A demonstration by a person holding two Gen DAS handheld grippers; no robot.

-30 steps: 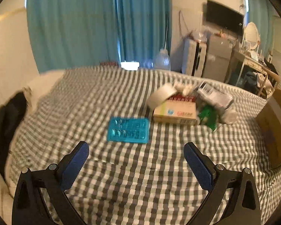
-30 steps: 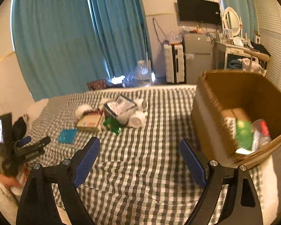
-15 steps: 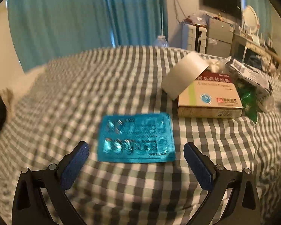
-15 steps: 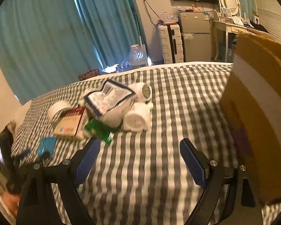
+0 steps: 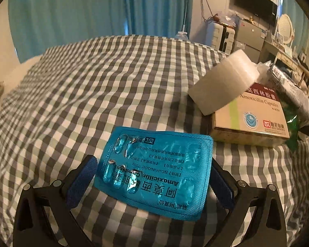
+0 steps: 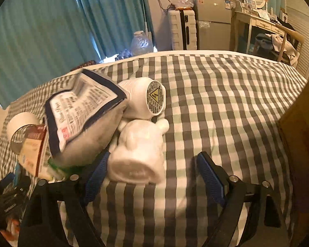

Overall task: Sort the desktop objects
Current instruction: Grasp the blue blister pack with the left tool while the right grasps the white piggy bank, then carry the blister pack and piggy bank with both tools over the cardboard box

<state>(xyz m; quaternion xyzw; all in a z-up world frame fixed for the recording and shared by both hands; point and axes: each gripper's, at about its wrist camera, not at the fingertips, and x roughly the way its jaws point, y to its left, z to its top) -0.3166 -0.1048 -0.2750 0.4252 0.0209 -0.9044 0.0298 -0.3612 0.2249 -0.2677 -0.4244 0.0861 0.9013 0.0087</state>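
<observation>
A blue amoxicillin blister pack (image 5: 156, 175) lies flat on the checked bedcover (image 5: 105, 94). My left gripper (image 5: 152, 180) is open and low over it, with the pack between its blue pads; whether the pads touch its edges is unclear. My right gripper (image 6: 152, 176) is open with its jaws closing. A white roll-shaped thing (image 6: 138, 156) lies between its fingers, close to the left pad (image 6: 96, 175) and well short of the right one. Behind that lie a white cylinder with a warning label (image 6: 155, 97) and a grey printed pouch (image 6: 82, 115).
A tape roll (image 5: 222, 84) leans on a beige medicine box (image 5: 251, 119), with a green packet (image 5: 292, 127) beside it. A cardboard box wall (image 6: 298, 144) rises at the right edge. Curtains, a fridge and a desk stand beyond the bed.
Both grippers came down and forward. The blister pack went from ahead of the left fingers to between them. The right gripper swung away from the cardboard box to the pile.
</observation>
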